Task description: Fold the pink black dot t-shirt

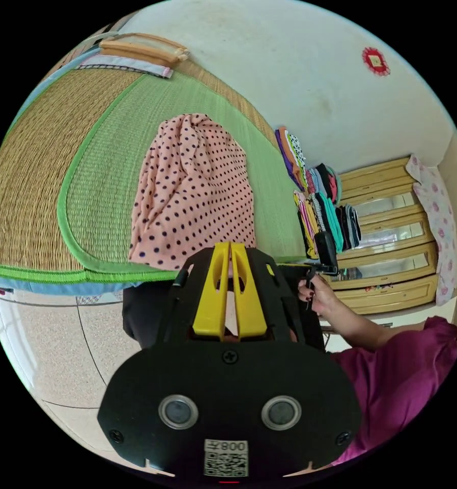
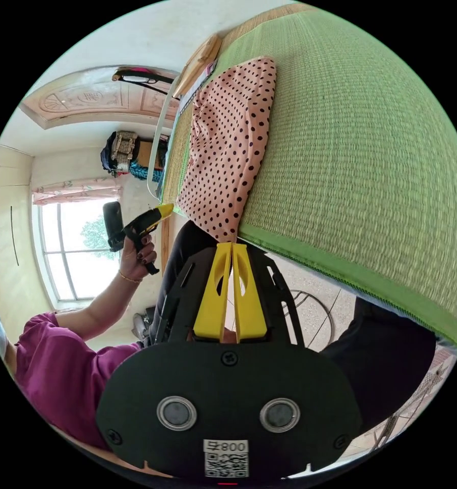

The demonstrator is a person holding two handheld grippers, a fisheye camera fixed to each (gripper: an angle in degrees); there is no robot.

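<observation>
The pink t-shirt with black dots (image 1: 193, 193) lies bunched on the green woven mat (image 1: 106, 168), reaching to the mat's near edge. My left gripper (image 1: 230, 247) has its yellow jaws shut on the shirt's near hem, with pink cloth showing between them. In the right gripper view the t-shirt (image 2: 228, 142) narrows to a point at my right gripper (image 2: 231, 247), whose jaws are shut on that corner. A hand holds the left gripper (image 2: 163, 209) at the shirt's other near corner. The right gripper's black body (image 1: 325, 249) shows beside the mat, held by a hand.
A straw border (image 1: 25, 168) surrounds the green mat. Stacked folded clothes (image 1: 315, 198) stand at the mat's far end before a wooden dresser (image 1: 391, 244). A wooden frame (image 1: 137, 50) lies at the mat's far corner. Tiled floor (image 1: 50, 346) lies below. A person in a magenta top (image 2: 60, 372) stands close.
</observation>
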